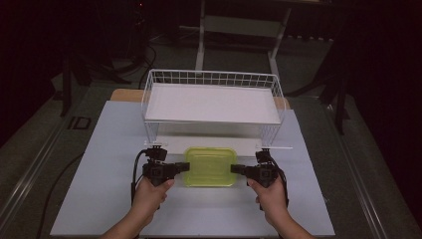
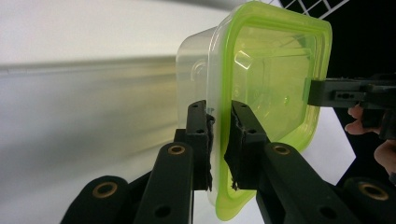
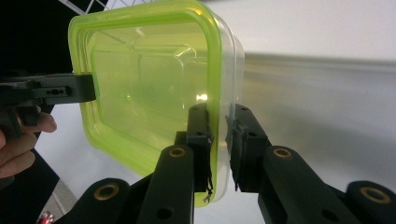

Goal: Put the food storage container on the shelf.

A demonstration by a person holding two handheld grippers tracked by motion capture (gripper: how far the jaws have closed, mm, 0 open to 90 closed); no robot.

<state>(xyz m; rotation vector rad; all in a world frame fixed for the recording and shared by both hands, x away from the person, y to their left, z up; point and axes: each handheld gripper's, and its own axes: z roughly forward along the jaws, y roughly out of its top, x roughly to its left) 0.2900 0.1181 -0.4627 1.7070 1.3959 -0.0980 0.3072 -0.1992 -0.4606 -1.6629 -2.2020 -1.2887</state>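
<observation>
Left claw (image 1: pixel 185 168): pinching box (image 1: pixel 210 167) rim | right claw (image 1: pixel 234 169): pinching opposite rim | box: between claws, before rack (image 1: pixel 211 99), over desk (image 1: pixel 109 164) | advice: keep both grips level, equal height.

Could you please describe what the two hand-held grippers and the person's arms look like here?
The left hand-held gripper and right hand-held gripper are black, with linkage arms pinned by brass-coloured rivets and black cables trailing back. The forearms are bare, with no sleeves in view.
</observation>
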